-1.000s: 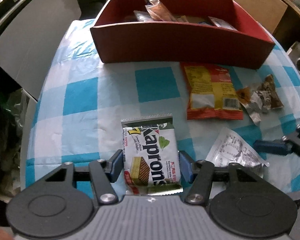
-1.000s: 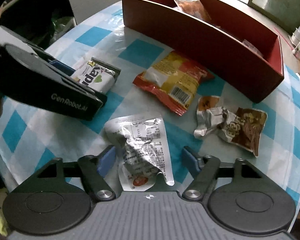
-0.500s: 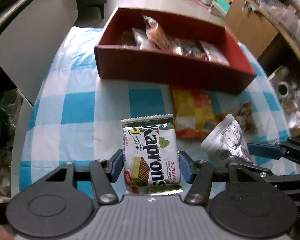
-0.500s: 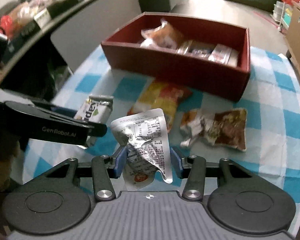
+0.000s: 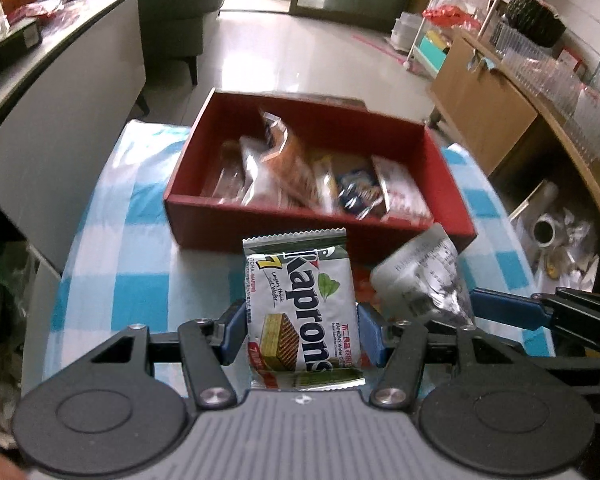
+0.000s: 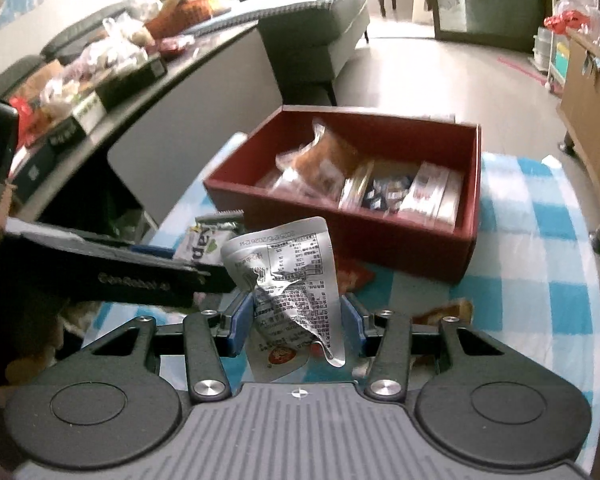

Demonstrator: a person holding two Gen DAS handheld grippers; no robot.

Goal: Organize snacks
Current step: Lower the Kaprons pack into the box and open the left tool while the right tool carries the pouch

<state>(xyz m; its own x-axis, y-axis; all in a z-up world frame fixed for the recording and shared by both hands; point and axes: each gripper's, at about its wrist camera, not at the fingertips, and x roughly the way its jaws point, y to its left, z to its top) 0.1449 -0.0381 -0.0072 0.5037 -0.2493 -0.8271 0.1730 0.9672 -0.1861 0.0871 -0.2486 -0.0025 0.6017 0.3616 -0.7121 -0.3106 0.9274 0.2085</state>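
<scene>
Left wrist view: left tongs [image 5: 302, 330] part-open, blue pads clamped on a flat, glossy Kaprons wafer pack [image 5: 300, 308], lifted off the checked cloth surface [image 5: 112, 292]. Right wrist view: right tongs [image 6: 298, 318], having just closed in, pinch a crinkled silver foil pouch [image 6: 288, 276]. At 12 o'clock, a red rectangular cardboard box [image 6: 466, 216] holds upright packets.
</scene>
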